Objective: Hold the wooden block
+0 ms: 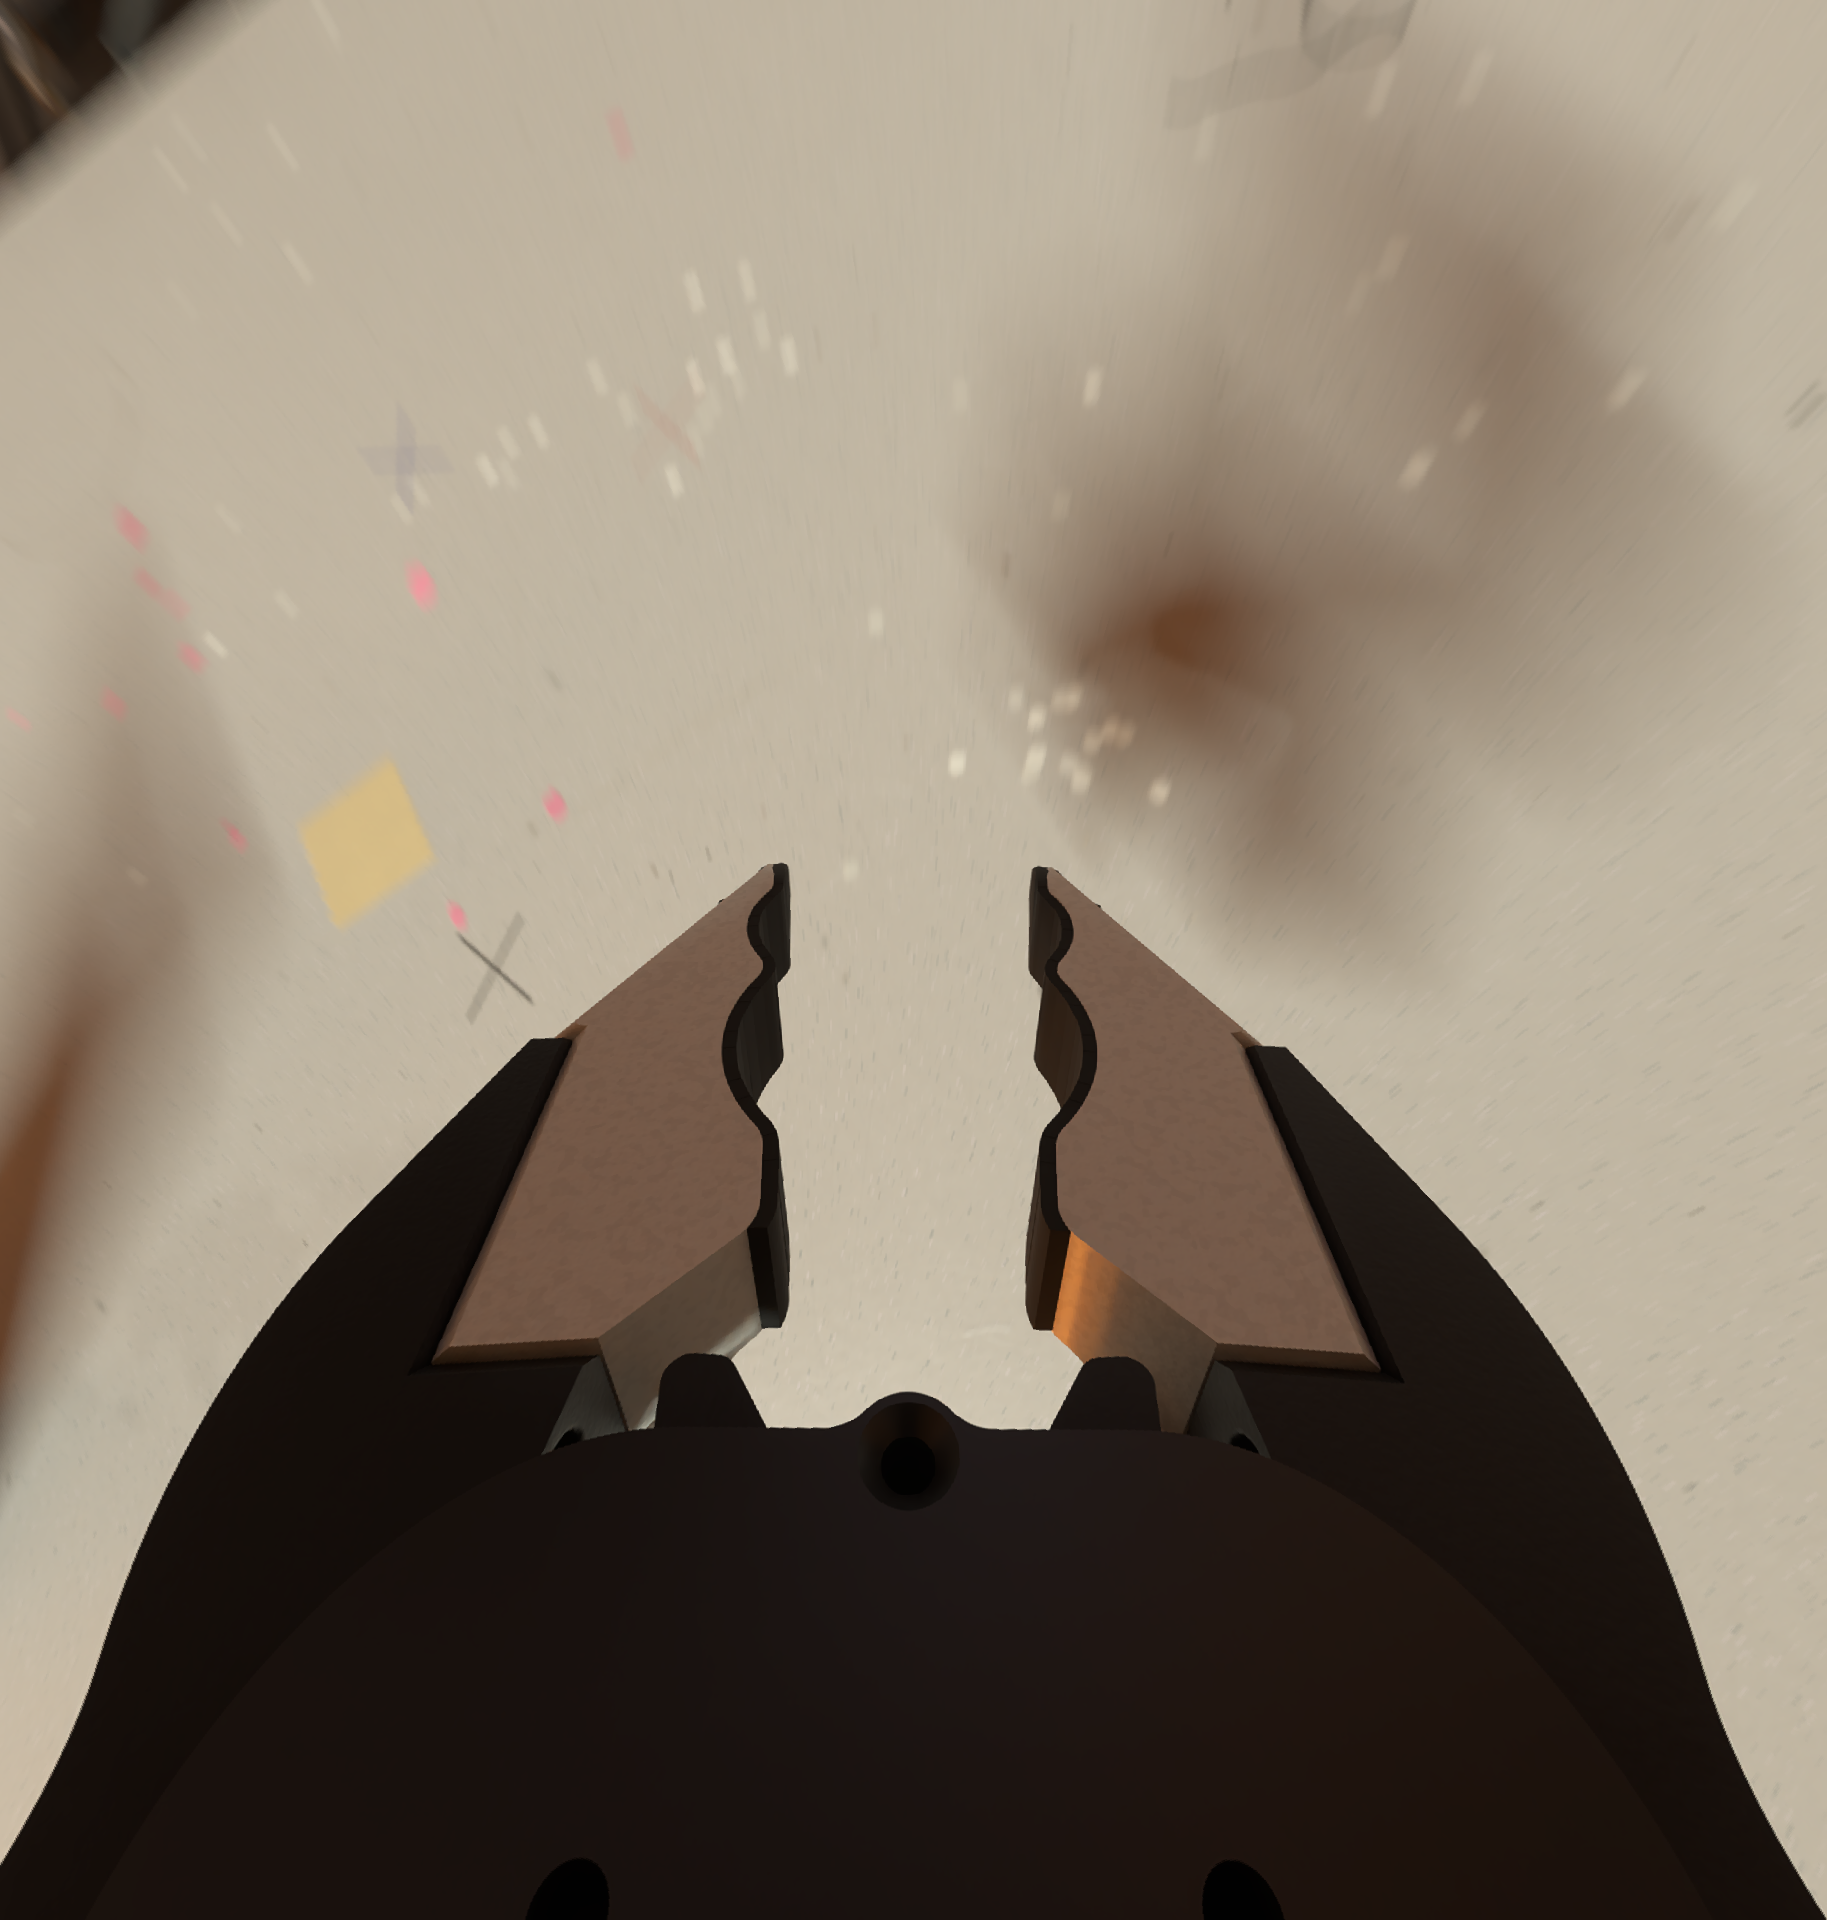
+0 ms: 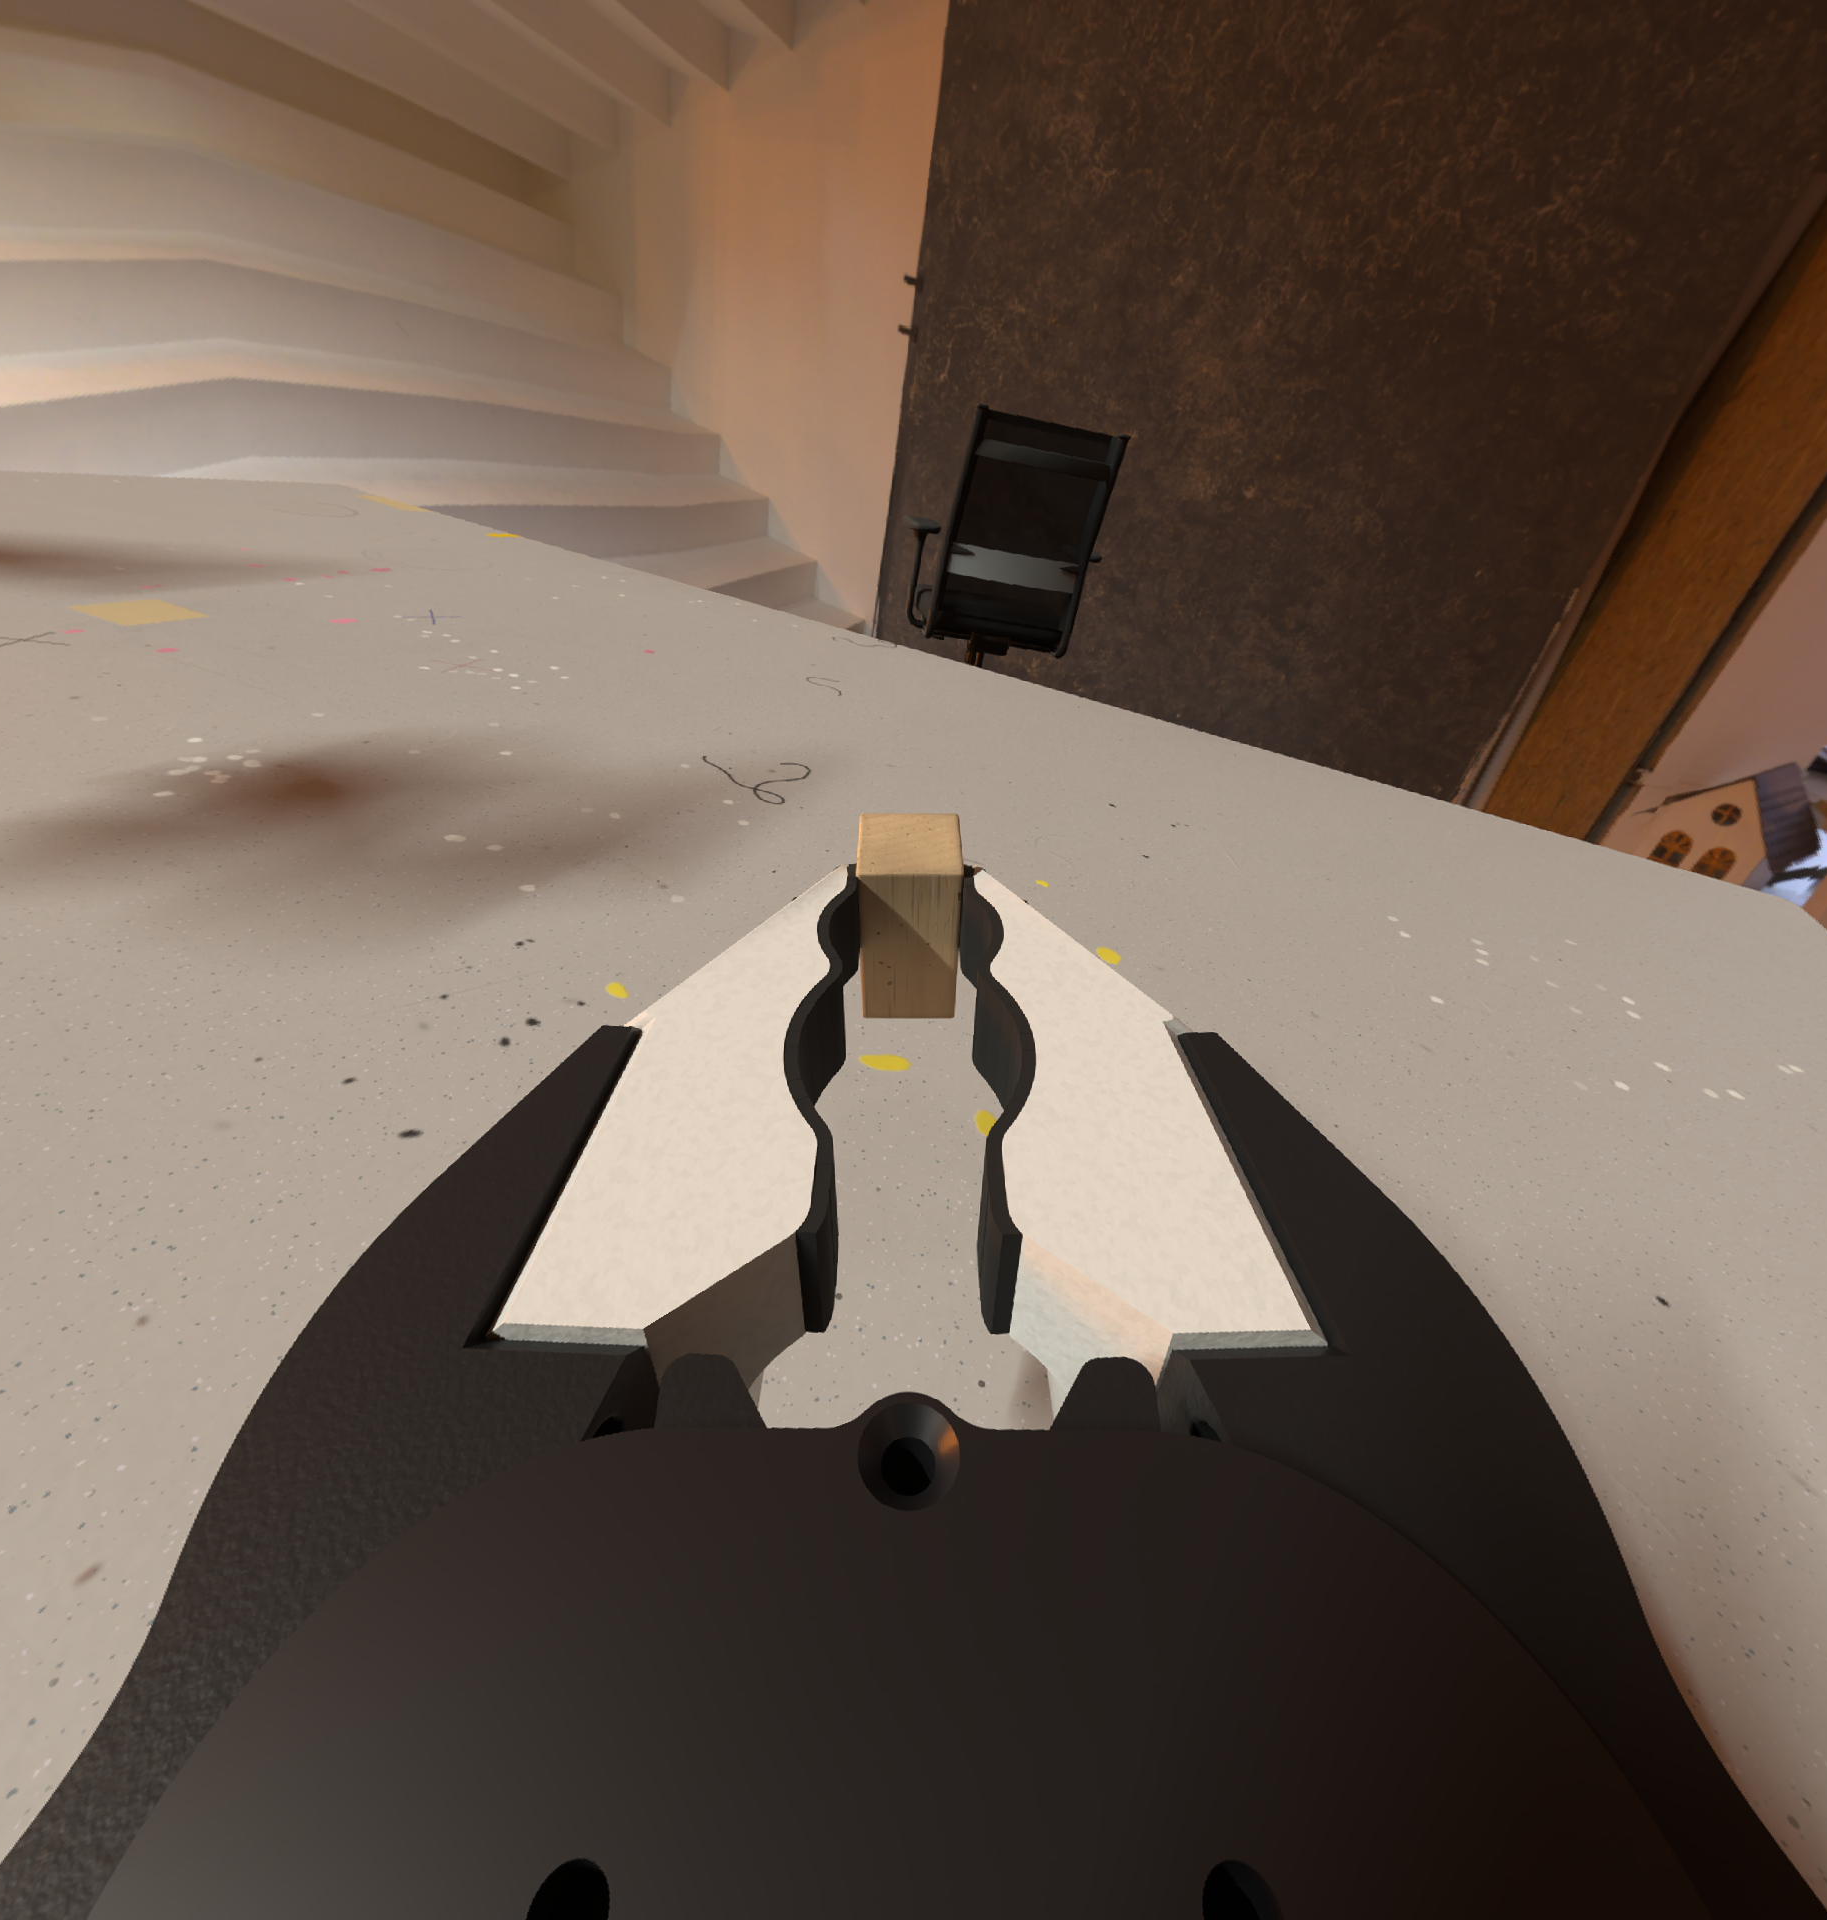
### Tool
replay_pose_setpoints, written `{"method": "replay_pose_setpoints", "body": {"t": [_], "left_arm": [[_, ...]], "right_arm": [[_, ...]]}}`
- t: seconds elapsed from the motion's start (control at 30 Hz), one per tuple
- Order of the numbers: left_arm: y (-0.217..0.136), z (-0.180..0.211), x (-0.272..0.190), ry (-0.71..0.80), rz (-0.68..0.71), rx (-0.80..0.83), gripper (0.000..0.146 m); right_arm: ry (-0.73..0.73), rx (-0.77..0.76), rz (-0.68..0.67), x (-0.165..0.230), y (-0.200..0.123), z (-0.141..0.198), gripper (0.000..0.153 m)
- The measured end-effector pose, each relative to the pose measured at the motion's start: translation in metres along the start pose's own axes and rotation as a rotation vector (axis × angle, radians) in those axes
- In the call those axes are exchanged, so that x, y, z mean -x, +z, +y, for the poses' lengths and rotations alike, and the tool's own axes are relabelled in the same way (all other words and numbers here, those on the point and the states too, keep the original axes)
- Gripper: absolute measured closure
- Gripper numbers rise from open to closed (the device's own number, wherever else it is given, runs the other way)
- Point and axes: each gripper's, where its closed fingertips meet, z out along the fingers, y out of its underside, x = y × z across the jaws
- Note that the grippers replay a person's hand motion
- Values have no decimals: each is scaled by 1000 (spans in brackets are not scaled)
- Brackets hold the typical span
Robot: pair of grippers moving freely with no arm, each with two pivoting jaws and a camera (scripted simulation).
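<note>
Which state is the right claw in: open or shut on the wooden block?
Shut on the wooden block: the right claw pinches it at the fingertips, both sides touching.

You see the wooden block (image 2: 909, 930) in the middle of the right wrist view: a small, pale, light-grained block, standing upright, taller than wide, its near face partly in shadow along a diagonal.

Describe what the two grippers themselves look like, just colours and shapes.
Both share a rounded matte black body with a small round hole at the centre. The left gripper has tan-brown wedge fingers; the right gripper has off-white ones. All have wavy black inner pads. No cables or markings visible.
</note>
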Motion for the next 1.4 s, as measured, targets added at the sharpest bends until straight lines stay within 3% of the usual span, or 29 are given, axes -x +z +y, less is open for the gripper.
{"method": "replay_pose_setpoints", "body": {"t": [0.1,0.2,0.27,0.4,0.7,0.8,0.87,0.9,1.0,1.07,1.13,1.23,1.3,1.4], "left_arm": [[-40,-46,-27,15,35,-251,102],[-63,-80,-114,140,362,-386,102],[-52,-78,-172,265,515,-328,101],[-12,-61,-227,381,557,-222,87],[29,-40,-239,400,569,-113,55],[27,-47,-229,344,519,-160,32],[7,-62,-211,319,469,-271,25],[-9,-71,-198,302,451,-343,27],[-58,-92,-136,255,363,-526,53],[-76,-93,-90,213,298,-534,69],[-70,-84,-51,189,272,-433,82],[-28,-55,-22,202,355,-149,85],[-1,-35,-16,291,434,8,87],[30,-11,-6,406,448,210,84]], "right_arm": [[-3,3,-2,0,0,0,135],[-6,6,-4,1,1,1,135],[-7,8,-7,1,1,1,135],[-6,1,-10,1,1,0,135],[-10,12,-9,2,2,1,135],[-10,9,-8,2,1,1,135],[-6,6,-8,2,1,1,135],[-4,5,-8,1,1,0,135],[0,6,-9,1,1,1,135],[-3,8,-12,2,1,1,135],[-7,10,-15,3,2,1,135],[-14,12,-21,4,2,1,135],[-17,12,-25,5,2,1,135],[-16,10,-26,5,2,1,135]]}}
